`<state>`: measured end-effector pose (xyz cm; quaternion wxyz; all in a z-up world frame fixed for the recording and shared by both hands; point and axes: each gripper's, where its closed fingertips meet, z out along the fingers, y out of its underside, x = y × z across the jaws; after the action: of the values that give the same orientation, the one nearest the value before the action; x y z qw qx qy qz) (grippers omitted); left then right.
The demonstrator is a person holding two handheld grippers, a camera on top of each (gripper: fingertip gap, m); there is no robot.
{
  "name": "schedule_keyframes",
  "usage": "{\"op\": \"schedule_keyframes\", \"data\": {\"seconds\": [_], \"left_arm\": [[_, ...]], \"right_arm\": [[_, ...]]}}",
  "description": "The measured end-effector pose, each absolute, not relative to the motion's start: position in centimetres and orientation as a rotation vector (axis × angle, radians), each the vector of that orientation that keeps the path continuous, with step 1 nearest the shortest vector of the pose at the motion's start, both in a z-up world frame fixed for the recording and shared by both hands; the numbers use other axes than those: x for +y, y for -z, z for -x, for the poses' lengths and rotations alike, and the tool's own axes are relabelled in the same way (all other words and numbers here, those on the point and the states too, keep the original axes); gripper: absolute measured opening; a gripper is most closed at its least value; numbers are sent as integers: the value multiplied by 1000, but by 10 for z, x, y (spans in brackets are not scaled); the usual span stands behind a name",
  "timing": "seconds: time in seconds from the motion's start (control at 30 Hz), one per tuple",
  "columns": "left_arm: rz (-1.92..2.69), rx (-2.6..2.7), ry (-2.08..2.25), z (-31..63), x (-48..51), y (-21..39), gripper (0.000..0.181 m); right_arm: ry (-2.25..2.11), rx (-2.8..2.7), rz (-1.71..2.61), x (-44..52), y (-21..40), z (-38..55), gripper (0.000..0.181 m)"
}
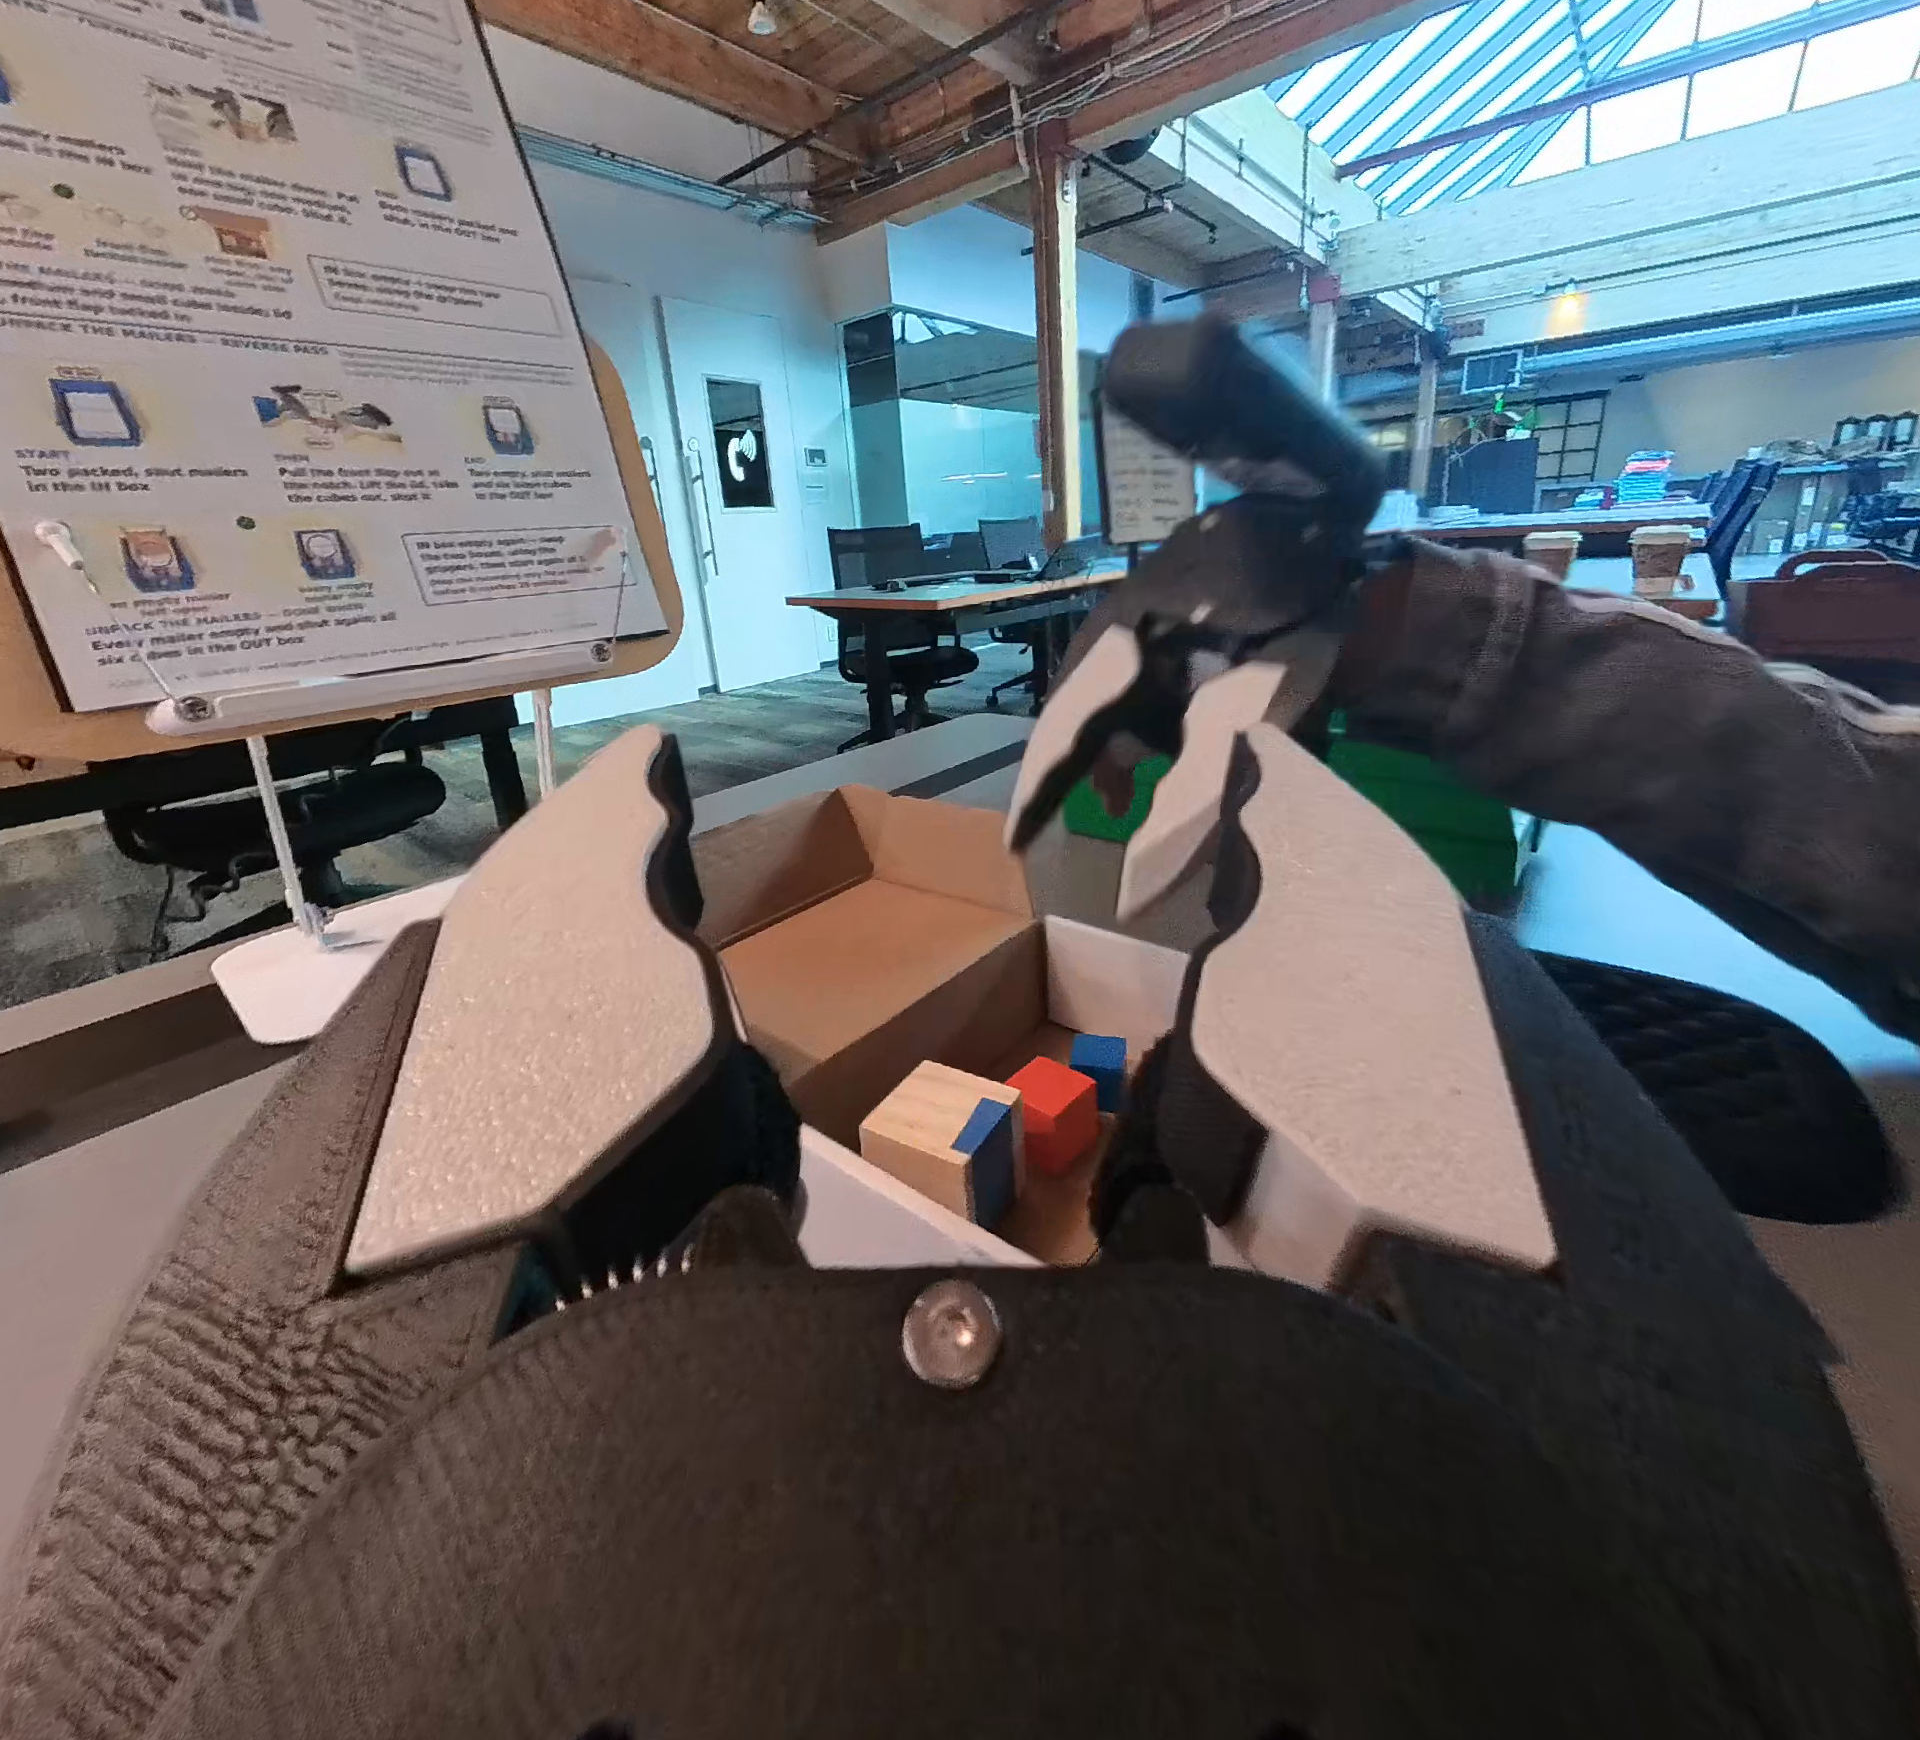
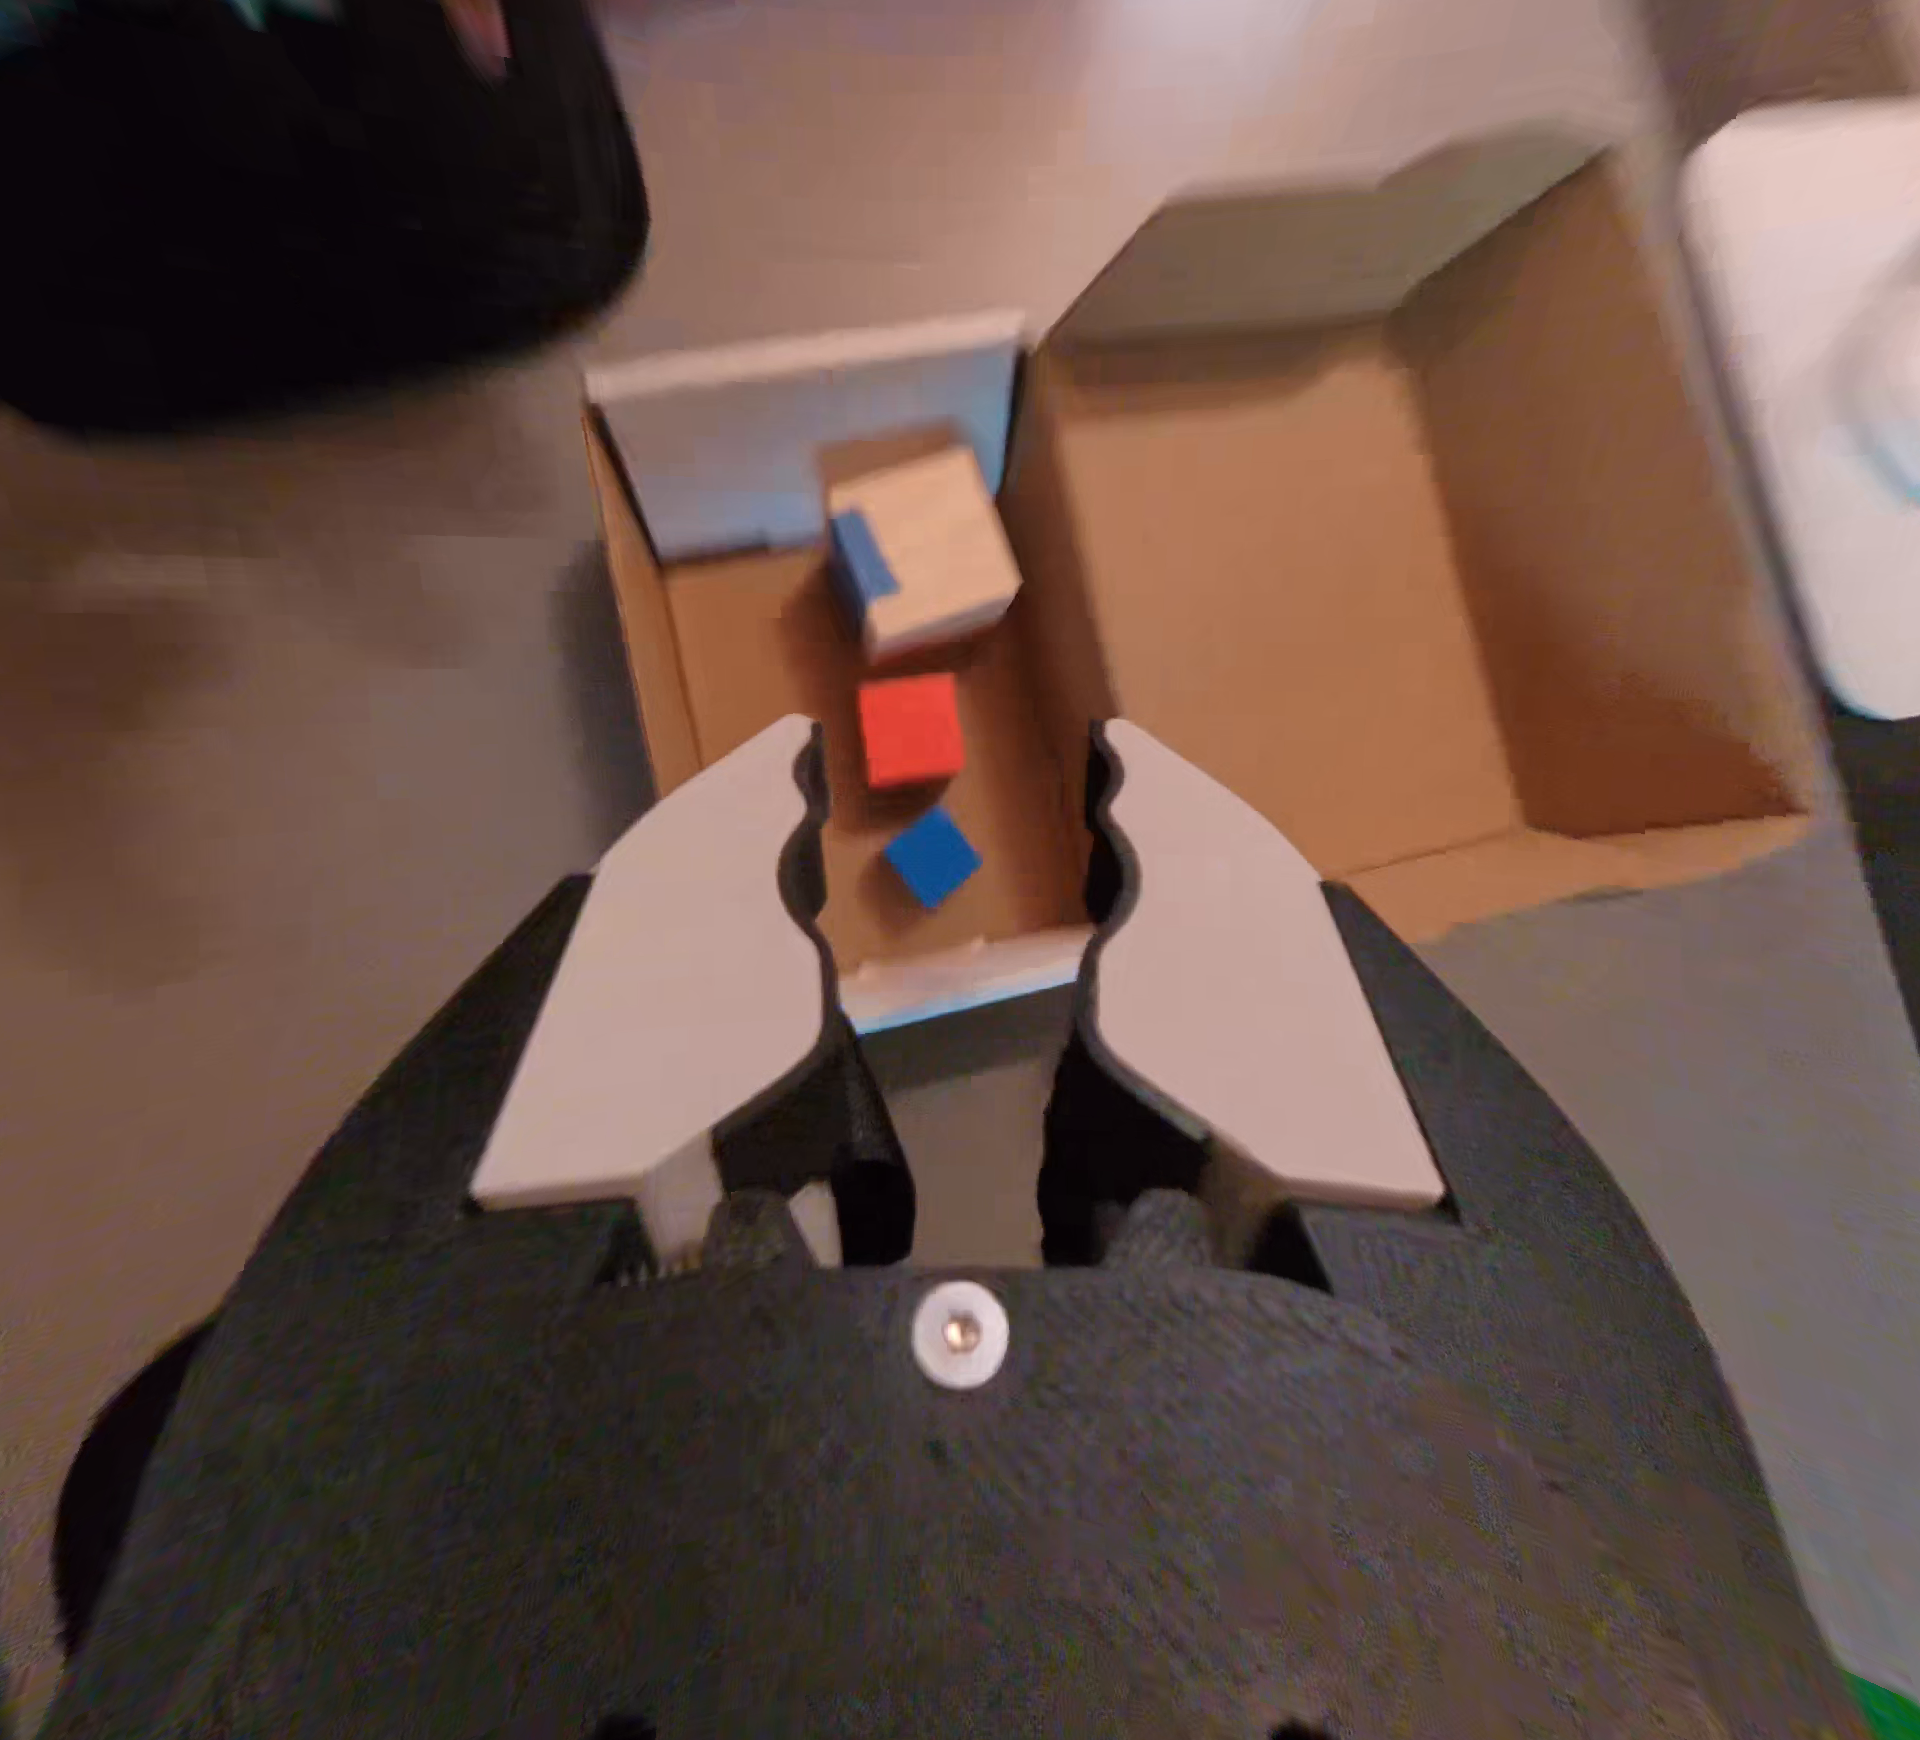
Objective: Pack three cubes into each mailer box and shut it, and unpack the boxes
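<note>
We are holding both grippers, left [image 1: 951,911] and right [image 2: 951,807], spread wide and empty over the open mailer box [image 2: 1247,568]. Inside it are lying the wooden cube [image 2: 935,537], red cube [image 2: 912,729] and blue cube [image 2: 932,856].

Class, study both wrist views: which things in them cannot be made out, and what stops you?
- Open cardboard mailer box: left wrist view, near corners hidden behind the left gripper.
- Small blue cube: left wrist view, partly behind the red cube.
- Green bin: left wrist view, mostly covered by the right gripper and sleeve.
- Right wrist view: top corners smeared by motion blur.

Grey table [image 2: 260,755] w/ open mailer box [image 2: 1247,599]
</note>
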<state>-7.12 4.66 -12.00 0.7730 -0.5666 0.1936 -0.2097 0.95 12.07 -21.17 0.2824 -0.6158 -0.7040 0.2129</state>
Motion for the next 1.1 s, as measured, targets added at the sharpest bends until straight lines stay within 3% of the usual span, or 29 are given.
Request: {"op": "schedule_keyframes", "data": {"seconds": [0.07,0.13,0.3,0.4,0.7,1.1], "left_arm": [[1256,396,436,75,53,123,93],[1311,353,400,84,66,129,85],[1588,269,254,115,116,164,56],[1688,218,133,136,144,183,43],[1865,126,162,153,173,227,38],[1856,235,376,119,172,233,36]], "right_arm": [[-717,-1620,1555,134,180,-13,59],[-800,-1348,1477,156,155,-27,57],[-932,-951,1528,204,163,-63,20],[-930,-896,1592,220,187,-62,12],[-937,-903,1729,238,237,-45,13],[-1024,-902,1681,230,231,-36,14]]}}
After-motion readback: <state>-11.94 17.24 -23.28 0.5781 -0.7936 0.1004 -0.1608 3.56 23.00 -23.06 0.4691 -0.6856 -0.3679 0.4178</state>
